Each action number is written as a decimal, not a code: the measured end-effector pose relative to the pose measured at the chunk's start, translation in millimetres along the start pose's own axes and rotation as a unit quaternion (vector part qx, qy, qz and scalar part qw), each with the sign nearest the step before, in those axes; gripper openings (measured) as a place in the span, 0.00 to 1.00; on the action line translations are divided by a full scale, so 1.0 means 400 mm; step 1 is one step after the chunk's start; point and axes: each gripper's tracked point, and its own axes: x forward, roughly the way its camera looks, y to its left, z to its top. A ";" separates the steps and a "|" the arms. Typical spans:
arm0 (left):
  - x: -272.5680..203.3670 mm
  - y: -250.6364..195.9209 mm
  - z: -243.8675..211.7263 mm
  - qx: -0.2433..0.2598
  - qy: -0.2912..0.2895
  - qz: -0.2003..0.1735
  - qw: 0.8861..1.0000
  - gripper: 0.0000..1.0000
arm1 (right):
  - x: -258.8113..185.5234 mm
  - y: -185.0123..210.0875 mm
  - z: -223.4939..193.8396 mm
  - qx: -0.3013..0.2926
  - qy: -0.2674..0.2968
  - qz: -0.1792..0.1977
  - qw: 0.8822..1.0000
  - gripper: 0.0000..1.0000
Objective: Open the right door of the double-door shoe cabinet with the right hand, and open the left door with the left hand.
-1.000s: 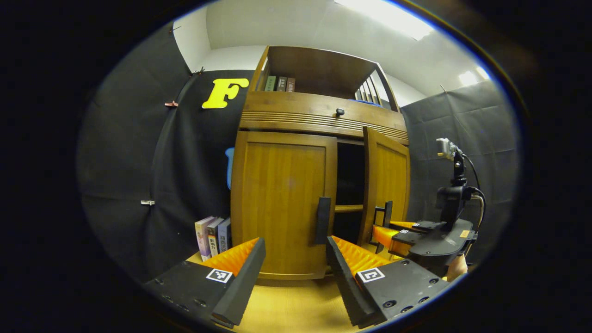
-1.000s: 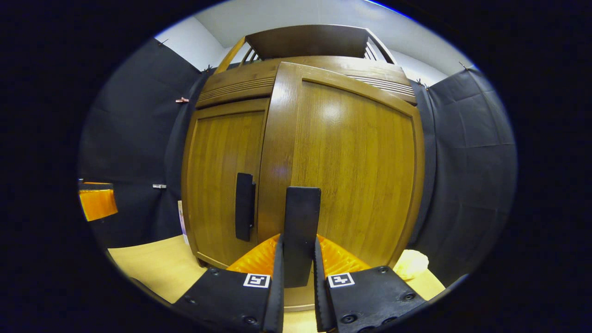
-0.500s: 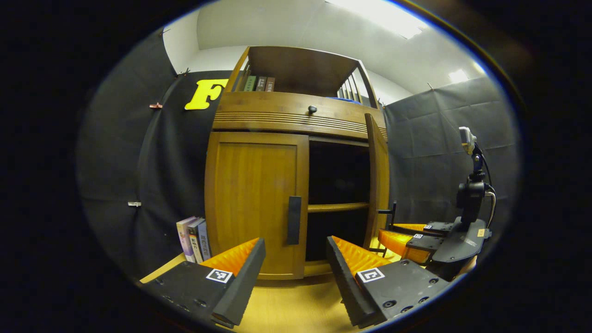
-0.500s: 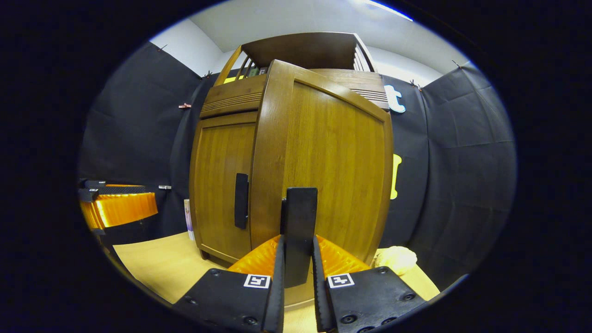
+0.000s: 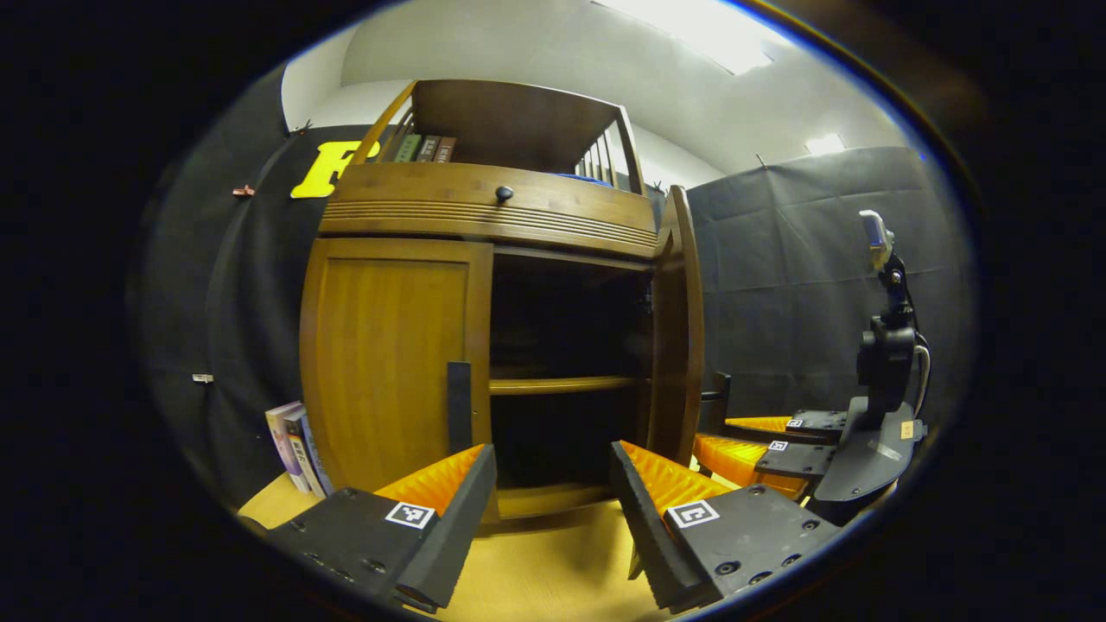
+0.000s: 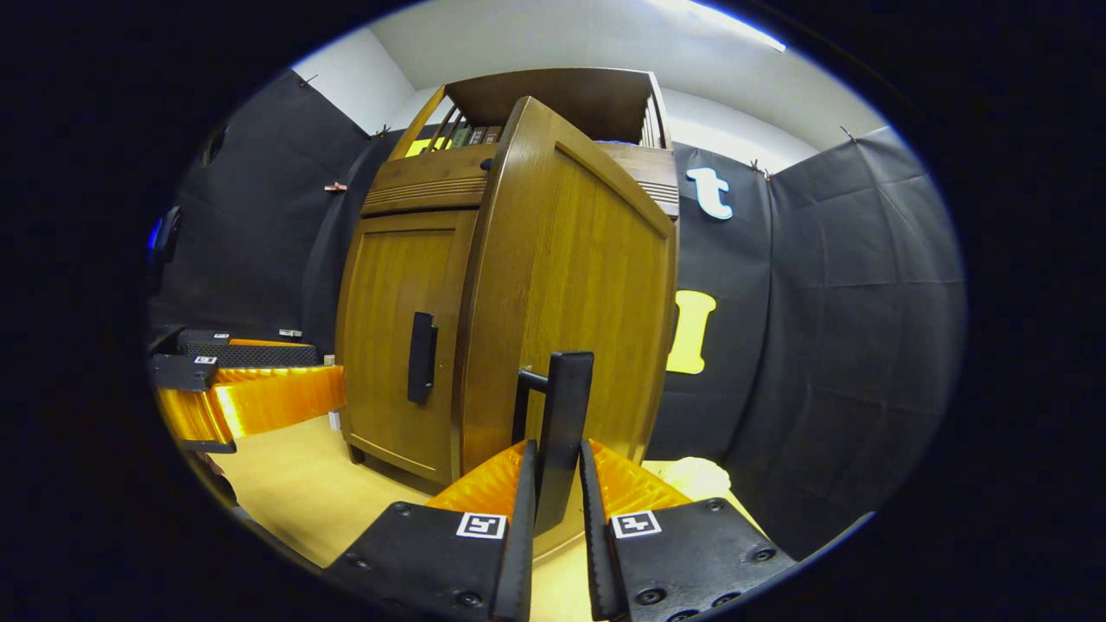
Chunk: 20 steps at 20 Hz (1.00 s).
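The shoe cabinet (image 5: 484, 207) stands on the pale wooden desk (image 5: 553, 570), filling the centre of the left gripper view. Its right door (image 5: 678, 328) is swung out nearly edge-on, right of centre, so the dark inside and a shelf (image 5: 566, 384) show between the doors. The left door (image 5: 389, 363) sits flush in its frame at centre left, with its black handle (image 5: 459, 406) along its inner edge.

The left gripper (image 5: 553, 492) hangs at the bottom of that view with its fingers spread wide, holding nothing, just short of the cabinet's lower front. In the right gripper view it shows at the left edge (image 6: 251, 397).

The right gripper (image 6: 553, 510) sits at the bottom centre of the right gripper view, its fingers closed narrowly on the right door's black handle (image 6: 562, 432), one on each side. In the left gripper view it appears at lower right (image 5: 778, 441), beside the open door.

A few books (image 5: 294, 441) stand upright on the desk at the cabinet's left side. More books (image 5: 423, 149) sit on the open top shelf, and a small dark knob (image 5: 504, 193) is on the drawer front above the doors.
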 end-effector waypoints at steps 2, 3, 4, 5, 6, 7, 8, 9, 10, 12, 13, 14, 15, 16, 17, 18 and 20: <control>0.010 -0.016 0.005 0.005 -0.003 -0.004 1.000 0.80 | -0.012 -0.025 -0.006 0.010 0.006 -0.004 1.000 0.29; 0.014 -0.026 0.005 0.006 -0.006 -0.007 1.000 0.80 | -0.017 -0.038 -0.005 0.017 0.009 -0.006 1.000 0.28; 0.017 -0.036 0.006 0.006 -0.007 -0.011 1.000 0.80 | -0.022 -0.051 -0.004 0.024 0.010 -0.009 1.000 0.27; 0.018 -0.045 0.005 0.004 -0.008 -0.017 1.000 0.82 | -0.028 -0.063 -0.006 0.026 0.011 -0.013 1.000 0.27; 0.019 -0.054 0.005 0.002 -0.008 -0.022 1.000 0.83 | -0.032 -0.075 -0.009 0.024 0.011 -0.020 0.999 0.25; 0.020 -0.058 0.001 0.001 -0.008 -0.026 1.000 0.83 | -0.034 -0.092 -0.012 0.016 0.012 -0.031 0.999 0.25; 0.021 -0.060 0.000 0.001 -0.008 -0.027 1.000 0.80 | -0.034 -0.111 -0.013 0.007 0.013 -0.043 0.999 0.25; 0.022 -0.060 -0.003 0.001 -0.008 -0.026 1.000 0.81 | -0.036 -0.130 -0.014 -0.001 0.014 -0.057 0.998 0.24; 0.026 -0.058 -0.003 0.004 -0.009 -0.024 1.000 0.80 | -0.041 -0.142 -0.013 -0.005 0.014 -0.064 0.998 0.24; 0.034 -0.055 -0.006 0.008 -0.010 -0.021 1.000 0.80 | -0.053 -0.174 -0.009 -0.012 0.013 -0.080 0.997 0.12; 0.036 -0.052 -0.012 0.009 -0.010 -0.020 1.000 0.80 | -0.055 -0.185 -0.010 -0.011 0.014 -0.082 0.996 0.19; 0.039 -0.052 -0.013 0.007 -0.010 -0.020 1.000 0.80 | -0.057 -0.196 -0.011 -0.010 0.015 -0.083 0.996 0.16; 0.043 -0.049 -0.016 0.006 -0.009 -0.020 1.000 0.80 | -0.061 -0.209 -0.010 -0.010 0.016 -0.085 0.996 0.16; 0.045 -0.045 -0.018 0.004 -0.008 -0.019 1.000 0.80 | -0.062 -0.218 -0.010 -0.010 0.017 -0.086 0.996 0.14; 0.047 -0.037 -0.024 0.004 -0.006 -0.015 1.000 0.80 | -0.067 -0.225 -0.011 -0.008 0.018 -0.086 0.996 0.14; 0.050 -0.025 -0.025 0.005 -0.004 -0.008 1.000 0.82 | -0.070 -0.231 -0.011 -0.004 0.019 -0.085 0.996 0.14; 0.055 -0.001 -0.032 0.007 0.000 0.004 1.000 0.82 | -0.079 -0.251 -0.013 0.005 0.021 -0.088 0.996 0.11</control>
